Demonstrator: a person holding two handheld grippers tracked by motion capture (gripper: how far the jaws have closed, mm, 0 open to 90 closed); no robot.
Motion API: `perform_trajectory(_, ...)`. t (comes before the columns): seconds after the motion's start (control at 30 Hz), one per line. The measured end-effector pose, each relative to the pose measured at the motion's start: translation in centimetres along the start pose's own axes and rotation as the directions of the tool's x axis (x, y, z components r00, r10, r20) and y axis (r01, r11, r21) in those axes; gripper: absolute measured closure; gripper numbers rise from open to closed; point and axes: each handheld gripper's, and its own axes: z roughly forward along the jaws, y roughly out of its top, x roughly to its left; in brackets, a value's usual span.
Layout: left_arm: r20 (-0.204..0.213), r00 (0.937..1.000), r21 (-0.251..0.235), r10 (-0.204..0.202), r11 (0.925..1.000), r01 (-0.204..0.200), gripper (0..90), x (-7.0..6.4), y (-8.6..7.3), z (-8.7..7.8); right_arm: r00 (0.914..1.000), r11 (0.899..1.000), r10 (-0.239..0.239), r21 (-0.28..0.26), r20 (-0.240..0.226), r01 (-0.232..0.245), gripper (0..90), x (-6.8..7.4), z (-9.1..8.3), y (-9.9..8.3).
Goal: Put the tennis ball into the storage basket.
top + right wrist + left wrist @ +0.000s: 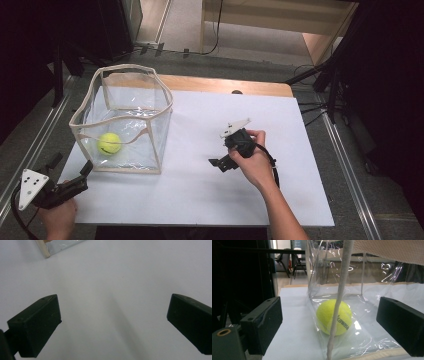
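Note:
A yellow tennis ball (109, 143) lies inside a clear plastic bin (150, 115) with beige trim on the left of the white table (210, 195). My left gripper (71, 164) sits off the bin's near left corner, open, its jaws aimed at that corner. In the left gripper view the ball (324, 315) shows through the clear wall, behind a beige corner seam (339, 295), between the spread jaws of the left gripper (330, 312). My right gripper (223, 159) hovers over mid table, open; in its own view the right gripper (113, 312) frames bare white table.
A corner of the bin (57, 245) shows at the top left of the right gripper view. A wooden strip (225, 85) runs along the table's far edge. Metal rails (350, 175) flank the table, with dark stands and cables on the floor at the right.

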Motion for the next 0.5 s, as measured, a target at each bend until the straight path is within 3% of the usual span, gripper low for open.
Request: perform_trajectory(0.5,-0.002,1.0000,0.004,0.003,1.0000,-0.003,6.9,-0.1,0.0,0.0,0.9974,0.991,0.069,-0.112,0.020,-0.067,0.0,-0.8,-1.0,-3.9)
